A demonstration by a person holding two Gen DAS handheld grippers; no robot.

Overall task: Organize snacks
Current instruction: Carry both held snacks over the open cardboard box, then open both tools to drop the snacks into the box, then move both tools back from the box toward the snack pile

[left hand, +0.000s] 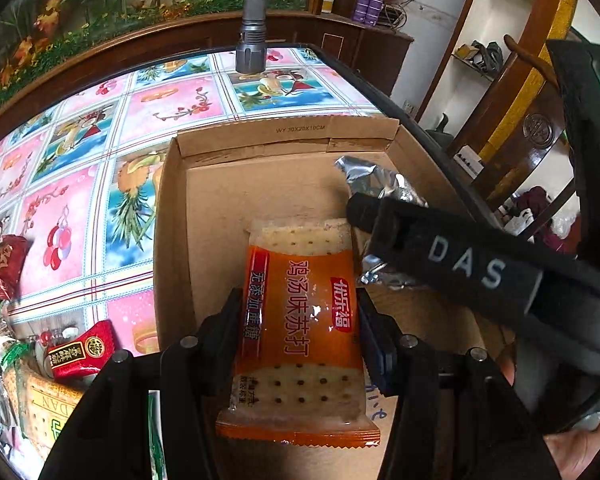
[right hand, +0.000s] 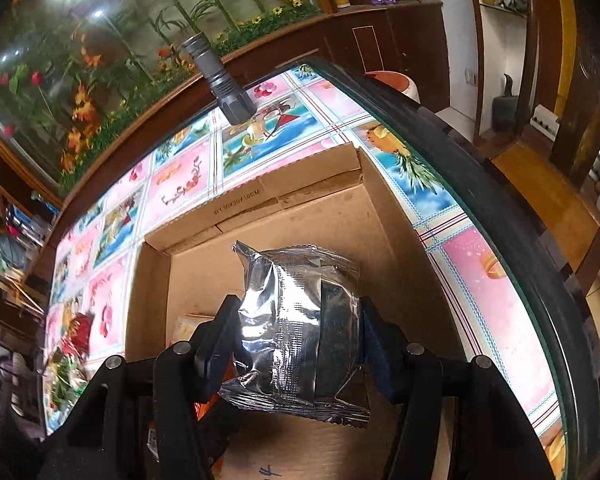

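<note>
My left gripper is shut on an orange cracker packet and holds it low over the open cardboard box. The right gripper is shut on a silver foil packet, also over the cardboard box, toward its right side. In the left wrist view the right gripper's black finger crosses from the right, with the silver foil packet showing beyond it. A corner of the orange cracker packet peeks out low behind the right gripper's left finger.
The box sits on a table with a bright pink-and-blue fruit cloth. A grey flashlight stands at the table's far edge. More snacks lie left of the box: red packets and a yellow cracker pack. The table's dark rim runs close on the right.
</note>
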